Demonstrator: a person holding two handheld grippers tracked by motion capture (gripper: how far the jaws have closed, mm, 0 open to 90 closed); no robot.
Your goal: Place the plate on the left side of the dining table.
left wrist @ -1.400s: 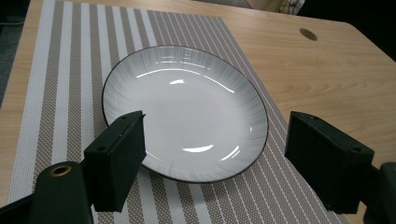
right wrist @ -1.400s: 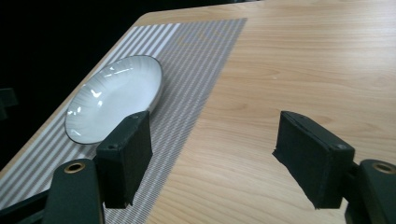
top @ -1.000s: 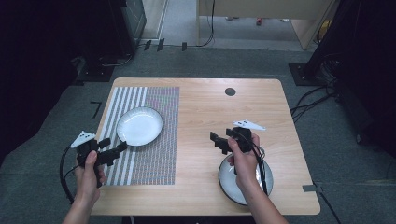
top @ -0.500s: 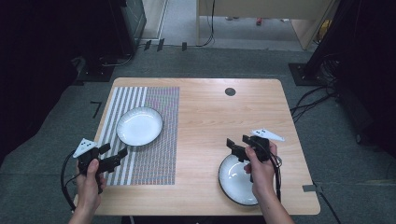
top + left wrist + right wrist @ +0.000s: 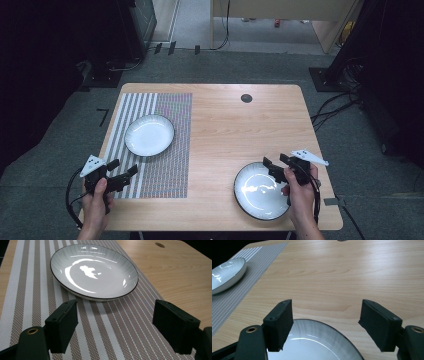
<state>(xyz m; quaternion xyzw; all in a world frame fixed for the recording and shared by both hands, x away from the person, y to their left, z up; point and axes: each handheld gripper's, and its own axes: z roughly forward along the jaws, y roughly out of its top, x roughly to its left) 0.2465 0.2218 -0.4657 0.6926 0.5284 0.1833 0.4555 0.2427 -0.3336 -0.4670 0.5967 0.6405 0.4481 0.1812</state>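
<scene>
Nearby plate: white plate (image 5: 260, 191) with a dark rim, on bare wood at the table's near right corner.
Far plate: second white plate (image 5: 149, 135) on the striped mat (image 5: 165, 165), left side.
Right gripper (image 5: 276, 165): jaws apart, hanging over the near plate's far rim.
Left gripper (image 5: 124, 170): jaws apart, over the mat's near edge, facing the far plate.
Table (image 5: 225, 120): light wood.

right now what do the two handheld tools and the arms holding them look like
Both are black. The left tool and right tool each end in two blocky black jaws with flat pads and brass-ringed holes at the base. Each carries a pale grey three-cornered plate on top and trails a black cable. The forearms are bare, no sleeves.
</scene>
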